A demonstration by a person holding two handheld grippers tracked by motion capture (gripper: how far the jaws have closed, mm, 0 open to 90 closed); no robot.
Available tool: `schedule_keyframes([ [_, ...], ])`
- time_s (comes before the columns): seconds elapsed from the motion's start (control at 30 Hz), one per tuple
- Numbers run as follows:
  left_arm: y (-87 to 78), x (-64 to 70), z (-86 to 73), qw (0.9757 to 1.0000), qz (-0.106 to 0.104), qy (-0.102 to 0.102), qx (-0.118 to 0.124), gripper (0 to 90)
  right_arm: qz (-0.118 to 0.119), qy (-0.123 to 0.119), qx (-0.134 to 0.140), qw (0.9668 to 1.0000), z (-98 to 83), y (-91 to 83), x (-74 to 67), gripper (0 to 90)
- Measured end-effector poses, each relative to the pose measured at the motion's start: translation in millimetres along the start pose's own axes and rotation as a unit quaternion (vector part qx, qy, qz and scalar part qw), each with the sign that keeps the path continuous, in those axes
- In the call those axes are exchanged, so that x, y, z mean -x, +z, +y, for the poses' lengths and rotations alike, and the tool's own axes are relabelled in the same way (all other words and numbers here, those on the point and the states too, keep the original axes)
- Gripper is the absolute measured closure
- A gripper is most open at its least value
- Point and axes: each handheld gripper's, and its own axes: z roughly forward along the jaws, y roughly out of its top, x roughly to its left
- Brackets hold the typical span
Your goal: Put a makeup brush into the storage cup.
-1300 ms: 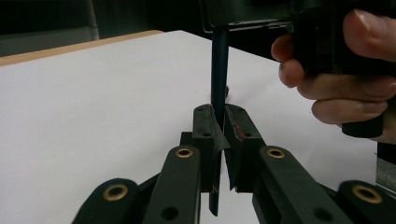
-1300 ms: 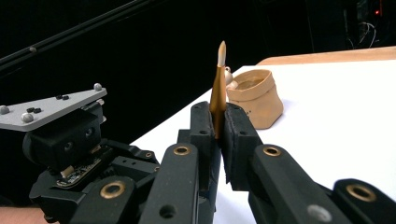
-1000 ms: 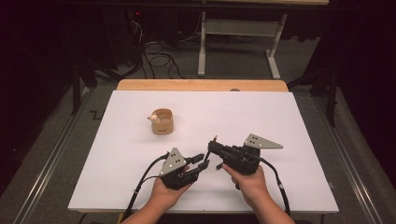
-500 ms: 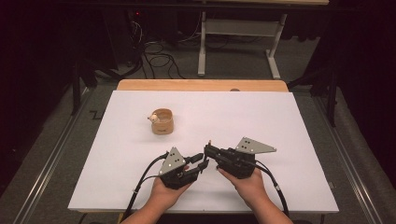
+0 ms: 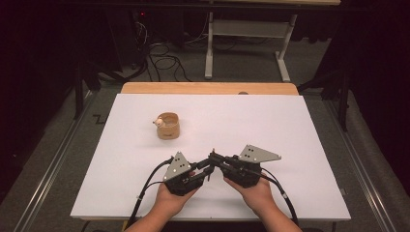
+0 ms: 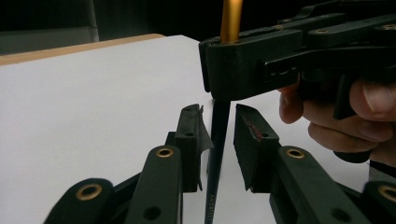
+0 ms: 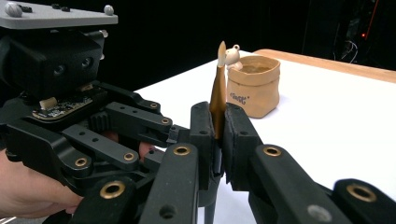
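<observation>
My right gripper (image 7: pixel 218 126) is shut on a thin brush (image 7: pixel 217 93) with a gold ferrule, a pale tip and a black handle, held upright. The handle (image 6: pixel 217 140) hangs down between the jaws of my left gripper (image 6: pixel 219 126), which have just been closing. A narrow gap still shows beside the right pad (image 6: pixel 247 140), so they stand open around it. In the high view the left gripper (image 5: pixel 205 169) and right gripper (image 5: pixel 214 157) meet tip to tip near the table's front edge. A small tan pot (image 5: pixel 168 126) (image 7: pixel 254 86) stands farther back on the left.
A white sheet (image 5: pixel 290 125) covers the table, with a wooden strip (image 5: pixel 208 88) along its far edge. A small pale figure (image 5: pixel 158 122) perches on the pot's rim. Cables trail from both grippers toward the front edge. Dark floor and table legs lie beyond.
The right gripper has moved left with the brush until its tips meet the left gripper's jaws. The left hand has stayed where it was.
</observation>
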Motion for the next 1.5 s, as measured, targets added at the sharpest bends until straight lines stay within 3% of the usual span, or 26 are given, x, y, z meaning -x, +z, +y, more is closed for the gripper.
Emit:
schedule_keyframes([
  [1.13, -0.8, 0.9, 0.5, 1.0, 0.003, 0.009, -0.001, 82.4, 0.002, 0.007, -0.001, 1.0, -1.2, 1.3, 0.0, 84.2],
  [1.5, -1.6, 0.0, 0.9, 0.9999, 0.005, 0.01, 0.001, 82.7, 0.01, 0.015, 0.004, 0.9998, -0.8, 1.6, 1.8, 69.8],
])
